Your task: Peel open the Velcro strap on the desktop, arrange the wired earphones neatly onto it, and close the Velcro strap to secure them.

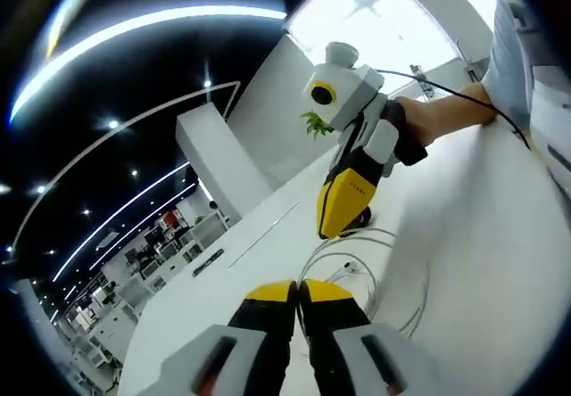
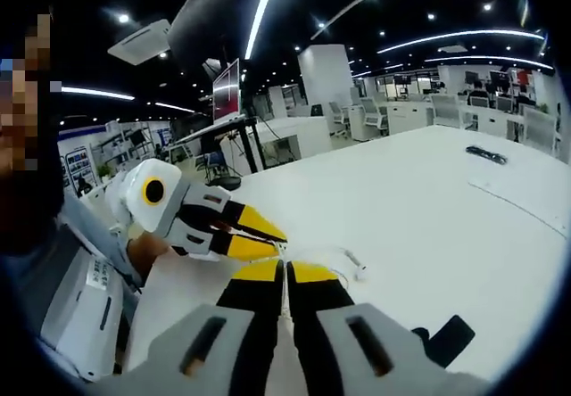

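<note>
The white wired earphones [image 1: 375, 267] lie in loose loops on the white desktop [image 1: 482, 235]. One earbud [image 2: 357, 267] rests just beyond my right gripper [image 2: 285, 276], whose yellow-tipped jaws stand together with nothing visible between them. A black piece that looks like the Velcro strap [image 2: 446, 338] lies to its right on the table. My left gripper [image 1: 296, 293] is shut at the near edge of the cable loops; whether a strand is pinched I cannot tell. The right gripper [image 1: 342, 225] points down at the desk beside the loops, held by a hand. The left gripper [image 2: 263, 237] comes in from the left.
The long white desk [image 2: 419, 200] stretches away, with a small black object [image 2: 486, 153] lying far out on it. A person's grey sleeve [image 2: 80, 280] is at the left. A white pillar [image 1: 219, 160] and office desks stand behind.
</note>
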Tool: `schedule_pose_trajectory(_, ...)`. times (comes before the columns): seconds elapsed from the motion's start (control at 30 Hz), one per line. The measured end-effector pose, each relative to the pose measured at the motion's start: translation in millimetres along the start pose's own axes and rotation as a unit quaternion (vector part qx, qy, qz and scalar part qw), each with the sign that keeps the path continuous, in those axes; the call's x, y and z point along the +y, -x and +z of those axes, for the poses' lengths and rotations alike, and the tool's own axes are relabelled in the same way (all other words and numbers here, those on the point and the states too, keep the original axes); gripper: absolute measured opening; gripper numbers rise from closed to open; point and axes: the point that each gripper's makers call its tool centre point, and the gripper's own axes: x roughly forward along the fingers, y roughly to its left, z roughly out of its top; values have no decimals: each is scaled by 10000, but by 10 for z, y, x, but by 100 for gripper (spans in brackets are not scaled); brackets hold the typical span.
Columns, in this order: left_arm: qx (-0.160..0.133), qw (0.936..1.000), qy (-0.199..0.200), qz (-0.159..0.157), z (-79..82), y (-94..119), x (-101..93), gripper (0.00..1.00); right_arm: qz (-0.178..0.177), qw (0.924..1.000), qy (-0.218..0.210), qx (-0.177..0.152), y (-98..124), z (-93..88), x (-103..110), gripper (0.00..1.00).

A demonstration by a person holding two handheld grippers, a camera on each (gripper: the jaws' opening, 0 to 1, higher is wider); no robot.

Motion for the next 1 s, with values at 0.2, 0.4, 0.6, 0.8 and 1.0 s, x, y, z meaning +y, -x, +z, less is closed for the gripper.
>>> schedule_pose_trajectory(0.2,79,9999,120,62,-38,8,37,6,-17,9996,-147,-244,59,103,-33,8)
schedule_pose_trajectory(0.4,64,9997,204,84,-36,15,53,6,-96,9989,-234,-399,98,155,-96,8)
schedule_pose_trajectory(0.6,-87,9996,251,128,28,52,82,6,-344,9979,-365,-403,130,140,-275,8)
schedule_pose_trajectory(0.8,-260,9991,310,112,95,59,83,6,-589,9979,-261,99,50,-109,-472,8)
schedule_pose_trajectory(1.0,-415,9986,294,159,161,90,117,6,-487,9962,-634,342,-51,-247,-474,8)
